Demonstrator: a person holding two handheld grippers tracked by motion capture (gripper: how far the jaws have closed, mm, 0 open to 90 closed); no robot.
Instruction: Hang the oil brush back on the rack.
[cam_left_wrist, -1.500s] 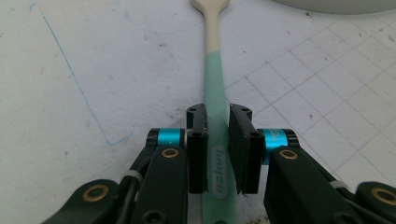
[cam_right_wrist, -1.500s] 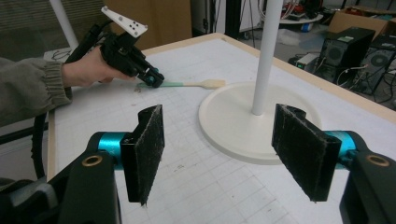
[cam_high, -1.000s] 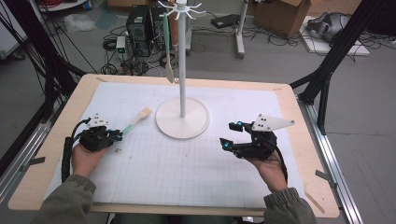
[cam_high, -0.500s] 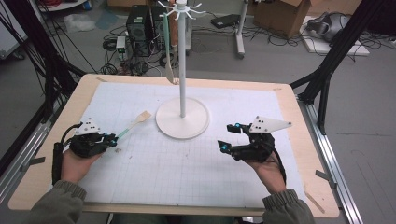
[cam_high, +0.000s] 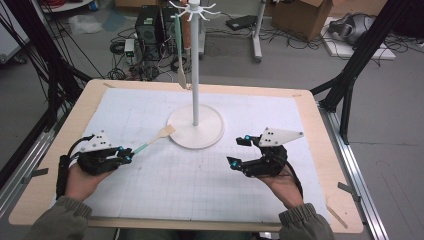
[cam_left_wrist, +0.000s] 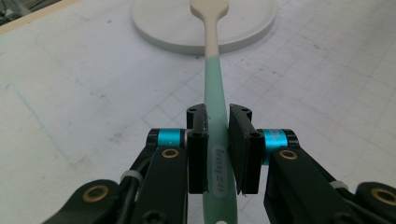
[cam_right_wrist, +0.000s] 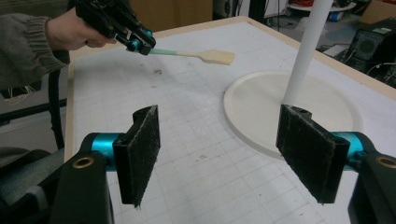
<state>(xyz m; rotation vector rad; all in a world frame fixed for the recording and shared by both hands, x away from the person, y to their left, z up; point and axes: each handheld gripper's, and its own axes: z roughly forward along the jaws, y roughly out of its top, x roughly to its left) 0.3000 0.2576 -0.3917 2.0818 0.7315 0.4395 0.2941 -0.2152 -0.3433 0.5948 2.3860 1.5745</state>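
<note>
High view: the left hand-held gripper is clamped on the mint-green handle of a small spatula with a pale wooden blade, lifting it clear of the desk so that the blade points toward the round base of the white hanging stand. The grip sits low on the handle, which leaves the blade end free, and I would guess that is so the spatula can be carried up to the hooks at the top of the pole, where another green-handled utensil already hangs. In the left gripper view the two black pads press flat against the handle from either side, holding it straight along the jaws. The right hand-held gripper waits near the other side of the base with nothing between its pads. Its jaws have just been opening wider, perhaps ready to take or steady the spatula.
</note>
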